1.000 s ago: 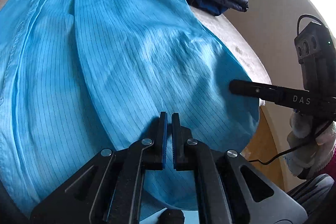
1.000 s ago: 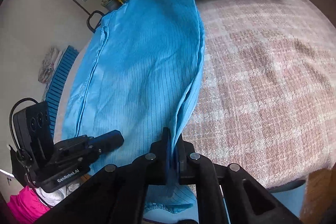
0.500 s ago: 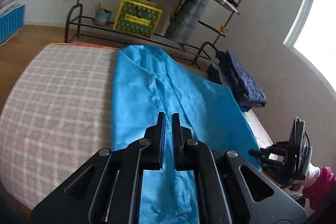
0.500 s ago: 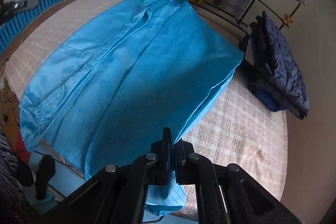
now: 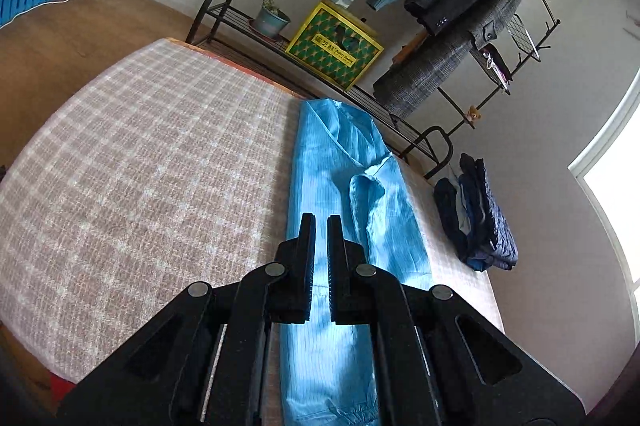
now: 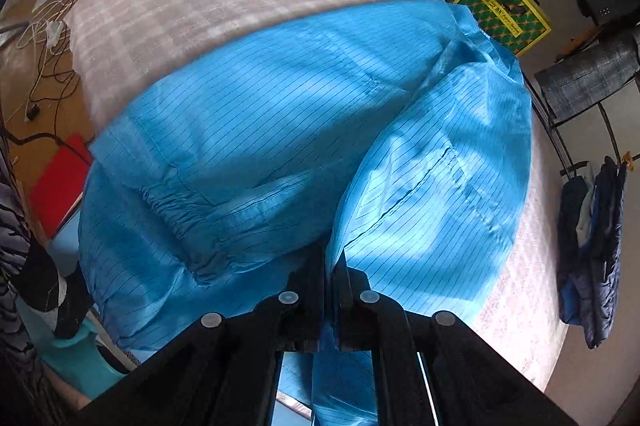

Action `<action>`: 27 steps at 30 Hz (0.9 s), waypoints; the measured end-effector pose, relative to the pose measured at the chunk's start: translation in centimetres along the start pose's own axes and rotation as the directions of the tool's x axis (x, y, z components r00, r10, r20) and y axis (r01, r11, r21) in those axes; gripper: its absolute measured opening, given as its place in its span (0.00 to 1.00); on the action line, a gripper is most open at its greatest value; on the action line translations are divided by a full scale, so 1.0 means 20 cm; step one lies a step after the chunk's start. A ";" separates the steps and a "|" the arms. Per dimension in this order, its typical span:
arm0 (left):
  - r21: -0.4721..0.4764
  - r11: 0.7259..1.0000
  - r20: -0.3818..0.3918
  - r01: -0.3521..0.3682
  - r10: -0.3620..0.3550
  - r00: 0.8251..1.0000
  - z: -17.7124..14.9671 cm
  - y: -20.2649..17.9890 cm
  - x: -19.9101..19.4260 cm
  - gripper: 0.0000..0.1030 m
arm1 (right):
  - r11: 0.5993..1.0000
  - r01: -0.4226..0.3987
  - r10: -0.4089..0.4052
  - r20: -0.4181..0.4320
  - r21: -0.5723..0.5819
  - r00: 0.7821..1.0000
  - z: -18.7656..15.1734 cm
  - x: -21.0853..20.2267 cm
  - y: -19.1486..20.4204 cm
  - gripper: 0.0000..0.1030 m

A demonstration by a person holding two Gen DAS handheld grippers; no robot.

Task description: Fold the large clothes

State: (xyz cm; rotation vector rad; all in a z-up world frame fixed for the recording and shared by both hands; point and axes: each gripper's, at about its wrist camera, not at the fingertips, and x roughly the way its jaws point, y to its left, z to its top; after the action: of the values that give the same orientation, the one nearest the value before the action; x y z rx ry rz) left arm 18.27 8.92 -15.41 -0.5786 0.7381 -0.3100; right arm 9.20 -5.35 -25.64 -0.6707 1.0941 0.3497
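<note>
Here the blue garment [image 5: 340,194] lies along a checked bed [image 5: 140,166] beside a clothes rack [image 5: 460,26] and yellow box [image 5: 336,48]. Left tool [image 5: 319,222] pressed together, empty; right tool [image 6: 330,262] pinching the garment's fold.

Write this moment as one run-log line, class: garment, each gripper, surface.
garment: blue coat partly folded | right gripper: shut on coat edge | left gripper: shut, holding nothing | surface: checked bed cover
</note>
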 end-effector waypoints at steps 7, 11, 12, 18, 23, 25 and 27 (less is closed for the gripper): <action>0.035 0.999 -0.049 0.010 -0.009 0.999 -0.06 -0.08 0.06 0.01 | 0.922 -0.218 0.192 0.112 0.321 0.975 0.01 -0.07 -0.24 0.00; 0.057 0.998 -0.061 0.019 -0.015 0.998 -0.08 -0.13 0.08 0.01 | 0.874 -0.300 0.245 0.185 0.383 0.952 0.04 -0.09 -0.28 0.00; 0.059 0.998 -0.070 0.022 -0.018 0.997 -0.09 -0.15 0.09 0.01 | 0.869 -0.317 0.264 0.187 0.381 0.946 0.04 -0.09 -0.27 0.03; 0.087 0.995 -0.164 0.043 -0.028 0.986 -0.21 -0.20 0.16 0.17 | 0.777 -0.505 0.390 0.343 0.376 0.855 -0.17 -0.28 -0.38 0.31; 0.084 0.994 -0.275 0.067 -0.042 0.961 -0.35 -0.26 0.28 0.25 | 0.756 -0.414 0.263 0.344 0.506 0.901 -0.49 -0.32 -0.57 0.33; 0.100 0.993 -0.300 0.070 -0.037 0.953 -0.40 -0.30 0.32 0.25 | 0.713 -0.400 0.255 0.319 0.576 0.913 -0.58 -0.25 -0.64 0.31; 0.111 0.991 -0.320 0.078 -0.039 0.946 -0.44 -0.34 0.35 0.25 | 0.680 -0.397 0.259 0.304 0.617 0.917 -0.64 -0.18 -0.68 0.30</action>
State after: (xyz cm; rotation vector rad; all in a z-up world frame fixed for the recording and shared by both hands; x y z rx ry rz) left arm 16.48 -3.10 -20.41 -0.4384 1.0063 -0.5085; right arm 6.47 -23.63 -21.67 0.2208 1.0557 0.2911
